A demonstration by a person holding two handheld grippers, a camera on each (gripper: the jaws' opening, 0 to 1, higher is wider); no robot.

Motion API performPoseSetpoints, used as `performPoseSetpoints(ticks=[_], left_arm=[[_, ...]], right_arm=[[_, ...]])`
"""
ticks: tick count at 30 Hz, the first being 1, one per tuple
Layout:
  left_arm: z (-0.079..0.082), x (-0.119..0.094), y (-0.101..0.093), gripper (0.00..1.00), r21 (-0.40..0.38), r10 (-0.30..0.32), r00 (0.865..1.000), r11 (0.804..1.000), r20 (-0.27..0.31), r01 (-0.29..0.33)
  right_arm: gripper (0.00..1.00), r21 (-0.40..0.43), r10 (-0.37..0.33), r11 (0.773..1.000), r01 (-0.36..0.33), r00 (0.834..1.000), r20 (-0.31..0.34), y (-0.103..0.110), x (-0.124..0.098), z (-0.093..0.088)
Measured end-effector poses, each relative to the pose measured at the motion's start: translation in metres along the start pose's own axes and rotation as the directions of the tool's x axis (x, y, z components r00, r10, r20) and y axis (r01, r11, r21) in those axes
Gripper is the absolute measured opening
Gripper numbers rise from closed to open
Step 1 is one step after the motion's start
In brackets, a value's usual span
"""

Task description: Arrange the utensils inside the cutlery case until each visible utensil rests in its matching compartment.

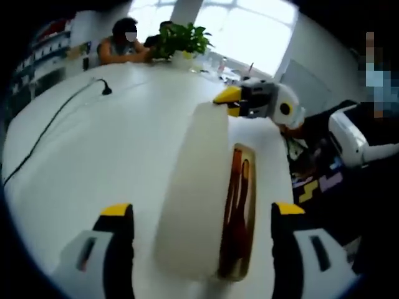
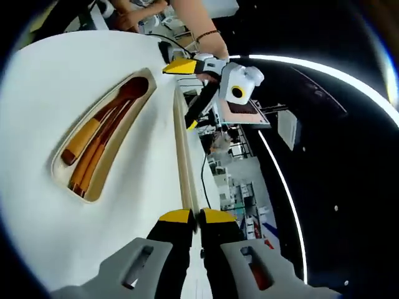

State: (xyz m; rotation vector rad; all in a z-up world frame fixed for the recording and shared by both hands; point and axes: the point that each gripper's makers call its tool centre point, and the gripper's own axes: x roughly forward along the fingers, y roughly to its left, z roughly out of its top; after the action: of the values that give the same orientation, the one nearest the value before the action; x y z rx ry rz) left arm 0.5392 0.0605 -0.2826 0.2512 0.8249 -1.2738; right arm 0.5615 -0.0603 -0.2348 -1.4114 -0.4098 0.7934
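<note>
Both grippers are at the cutlery case (image 1: pixel 193 187), one at each end of its long axis. In the right gripper view the right gripper (image 2: pixel 198 216) has its yellow-tipped jaws pressed together on the thin edge of the case, at the near end. That edge runs straight away from the jaws toward the left gripper (image 2: pixel 190 93), which sits at the far end — whether it clamps the edge there I cannot tell.

In the left gripper view the left gripper (image 1: pixel 202 212) shows its jaws spread wide, the case lying between them on the white table (image 1: pixel 93 143) and stretching away toward the right gripper (image 1: pixel 229 99).

Utensils (image 2: pixel 100 140) — brown and orange handles, lying lengthwise — rest in the elongated compartment, parallel to the case's long axis and left of the pinched edge. Judging by this, the right gripper is already holding the case, so any shift of it would start there.
</note>
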Motion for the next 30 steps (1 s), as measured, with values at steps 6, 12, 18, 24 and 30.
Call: performPoseSetpoints(ticks=[6,12,18,24,30], left_arm=[[0.007,0.009,-0.011,0.88,0.089,-0.002,0.999,0.996,-0.032,0.005],[0.005,0.016,-0.017,0.79,0.068,-0.038,0.995,0.997,-0.089,0.044],[0.004,0.019,-0.017,0.61,0.068,-0.034,0.989,0.997,-0.141,0.044],[0.002,0.02,-0.018,0.49,0.075,-0.032,0.983,0.996,-0.182,0.046],[0.005,0.018,-0.017,0.48,0.087,-0.015,0.981,0.996,-0.191,0.033]], right_arm=[[0.03,-0.116,-0.068,0.991,0.068,0.998,-0.001,-0.01,-0.007,0.01],[0.03,-0.127,-0.102,0.987,0.102,0.995,0.008,-0.018,-0.011,0.013],[0.03,-0.172,-0.106,0.979,0.105,0.994,0.007,-0.015,-0.015,0.017],[0.03,-0.172,-0.11,0.979,0.109,0.994,0.006,-0.015,-0.017,0.018],[0.03,-0.155,-0.109,0.982,0.106,0.994,-0.01,-0.012,-0.019,0.013]])
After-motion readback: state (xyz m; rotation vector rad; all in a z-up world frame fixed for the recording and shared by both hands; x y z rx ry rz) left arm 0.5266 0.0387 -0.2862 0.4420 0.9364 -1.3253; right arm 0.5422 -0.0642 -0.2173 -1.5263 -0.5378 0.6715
